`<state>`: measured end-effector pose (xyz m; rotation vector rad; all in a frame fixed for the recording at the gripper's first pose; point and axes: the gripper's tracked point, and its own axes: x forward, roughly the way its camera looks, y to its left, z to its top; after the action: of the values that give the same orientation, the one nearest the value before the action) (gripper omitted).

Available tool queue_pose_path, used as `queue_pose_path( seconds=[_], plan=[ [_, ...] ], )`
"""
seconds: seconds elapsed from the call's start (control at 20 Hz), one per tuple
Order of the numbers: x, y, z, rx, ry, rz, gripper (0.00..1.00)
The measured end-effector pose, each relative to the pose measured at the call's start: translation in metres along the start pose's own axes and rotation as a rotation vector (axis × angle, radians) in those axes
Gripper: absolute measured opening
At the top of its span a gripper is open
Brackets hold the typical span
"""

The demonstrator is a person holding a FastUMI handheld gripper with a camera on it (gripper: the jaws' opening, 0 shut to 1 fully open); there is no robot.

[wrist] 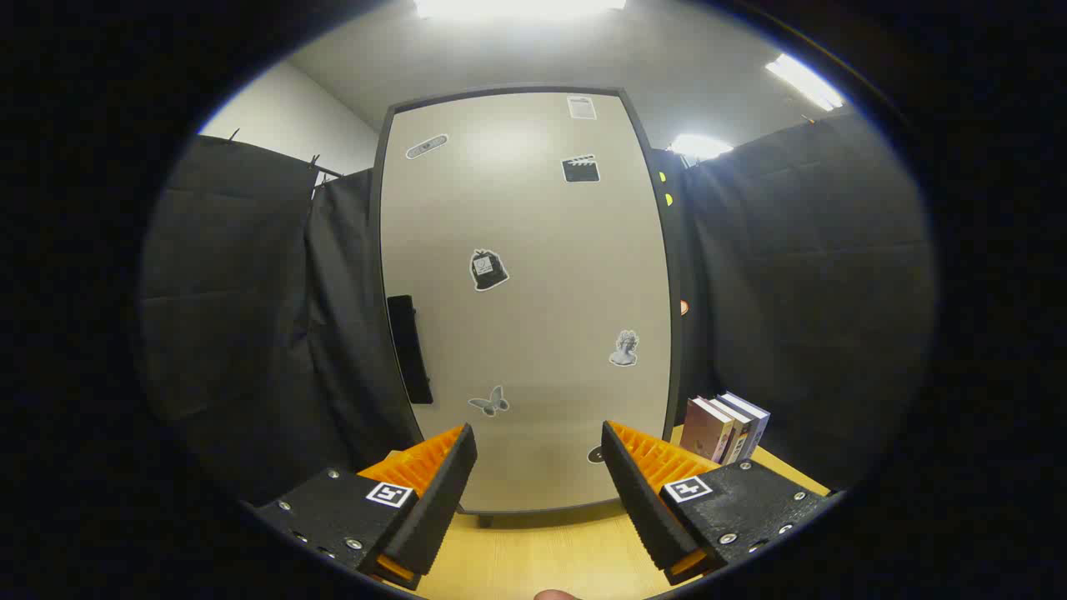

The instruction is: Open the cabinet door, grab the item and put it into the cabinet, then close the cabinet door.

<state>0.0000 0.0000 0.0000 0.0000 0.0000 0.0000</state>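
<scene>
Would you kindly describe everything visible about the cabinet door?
The cabinet door is a tall, pale beige panel in a dark frame, smooth and matte-looking. It is shut, upright, standing on the wooden table beyond the open gripper. A dark vertical handle sits by its left edge, and several small stickers dot its face. Nothing touches it.

The hand-held two-finger tool (538, 467) points level ahead, its fingers (442, 487) spread wide apart, gripping nothing.

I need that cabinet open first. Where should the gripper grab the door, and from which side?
Grip the dark vertical handle on the door's left edge, coming straight on with the fingers either side of the bar. The open gripper holds nothing.
</scene>
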Motion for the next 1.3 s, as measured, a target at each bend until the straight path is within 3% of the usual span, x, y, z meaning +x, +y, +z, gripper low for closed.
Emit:
queue_pose_path(
  seconds=[1.3],
  plan=[
    [0.014,0.014,0.008,0.003,-0.002,0.027,0.94]
  ],
)
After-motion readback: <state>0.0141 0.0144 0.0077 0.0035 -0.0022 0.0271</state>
